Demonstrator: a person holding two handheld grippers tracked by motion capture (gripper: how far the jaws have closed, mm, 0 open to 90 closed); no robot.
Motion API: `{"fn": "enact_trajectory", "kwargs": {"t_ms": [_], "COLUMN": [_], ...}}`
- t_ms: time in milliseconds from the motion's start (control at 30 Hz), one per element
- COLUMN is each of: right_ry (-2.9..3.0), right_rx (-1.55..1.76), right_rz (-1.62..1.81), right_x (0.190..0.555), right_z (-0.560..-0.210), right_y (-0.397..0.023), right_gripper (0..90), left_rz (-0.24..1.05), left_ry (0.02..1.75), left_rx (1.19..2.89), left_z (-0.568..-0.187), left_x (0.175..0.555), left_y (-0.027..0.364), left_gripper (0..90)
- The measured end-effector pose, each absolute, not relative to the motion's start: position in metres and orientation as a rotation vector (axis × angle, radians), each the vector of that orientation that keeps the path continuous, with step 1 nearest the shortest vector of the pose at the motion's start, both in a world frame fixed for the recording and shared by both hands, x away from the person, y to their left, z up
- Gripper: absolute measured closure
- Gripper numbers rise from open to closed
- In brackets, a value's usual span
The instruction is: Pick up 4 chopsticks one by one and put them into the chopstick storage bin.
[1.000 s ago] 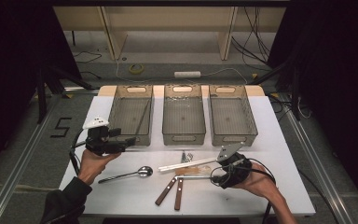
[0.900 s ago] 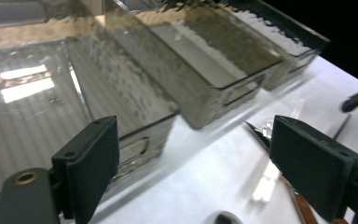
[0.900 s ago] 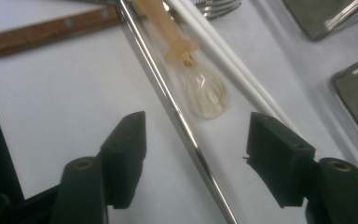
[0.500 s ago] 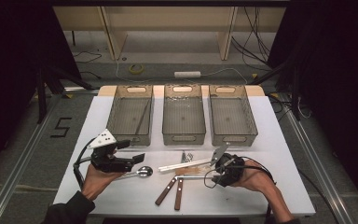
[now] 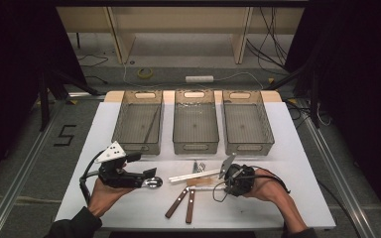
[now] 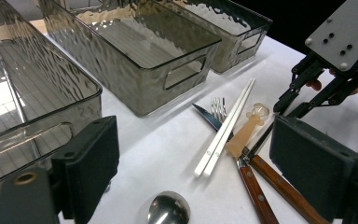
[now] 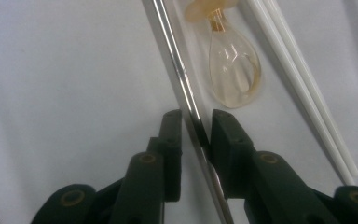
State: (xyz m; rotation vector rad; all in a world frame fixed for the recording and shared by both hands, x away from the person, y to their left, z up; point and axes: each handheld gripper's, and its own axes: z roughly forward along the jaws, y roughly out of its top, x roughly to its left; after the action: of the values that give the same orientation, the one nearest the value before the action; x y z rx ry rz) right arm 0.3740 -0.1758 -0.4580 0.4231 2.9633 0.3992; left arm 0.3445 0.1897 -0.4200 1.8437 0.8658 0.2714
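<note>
"If we list from the left, what stands first?"

"Item one: left gripper point(image 5: 143, 166), jaws spread wide, holding nothing. Item two: metal spoon point(image 6: 168, 208), flat on the tabletop point(image 7: 74, 70), its bowl low between those jaws and untouched."

"And further right?"

"Item three: right gripper point(image 7: 196, 123), jaws drawn narrow, having just been closing. Item four: steel handle point(image 7: 177, 70), thin and bright, lying on the tabletop and running straight through the slot between the two pads. Which piece of cutlery it belongs to, I cannot tell."

"Pinched yet?"

"Not so far as I can see: a sliver of gap remains on the left pad's side, so I class it as straddled, not held. Its long axis runs away from the gripper, square to the closing direction, so the right hand is plainly the nearer one and well lined up."

"Neighbours?"

"Item five: amber spoon point(image 7: 235, 70), just right of the handle. Item six: white chopsticks point(image 7: 303, 88), right again, near-parallel, clear of the pads."
</note>
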Motion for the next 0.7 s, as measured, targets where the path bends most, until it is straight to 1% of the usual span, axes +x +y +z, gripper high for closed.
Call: {"fn": "enact_trajectory", "kwargs": {"t_ms": [400,700], "right_ry": [2.977,2.983], "right_rx": [0.254,0.143], "right_rz": [0.342,0.328], "right_x": [0.367,0.363], "right_z": [-0.458,-0.457], "right_y": [-0.169,-0.17], "right_gripper": [84.3,86.2], "left_rz": [0.267,0.259], "left_ry": [0.856,0.848], "left_rx": [1.857,1.865], "left_z": [-0.422,-0.422], "left_x": [0.345,0.345], "left_y": [0.187,0.186], "left_gripper": [15.6,15.7]}}
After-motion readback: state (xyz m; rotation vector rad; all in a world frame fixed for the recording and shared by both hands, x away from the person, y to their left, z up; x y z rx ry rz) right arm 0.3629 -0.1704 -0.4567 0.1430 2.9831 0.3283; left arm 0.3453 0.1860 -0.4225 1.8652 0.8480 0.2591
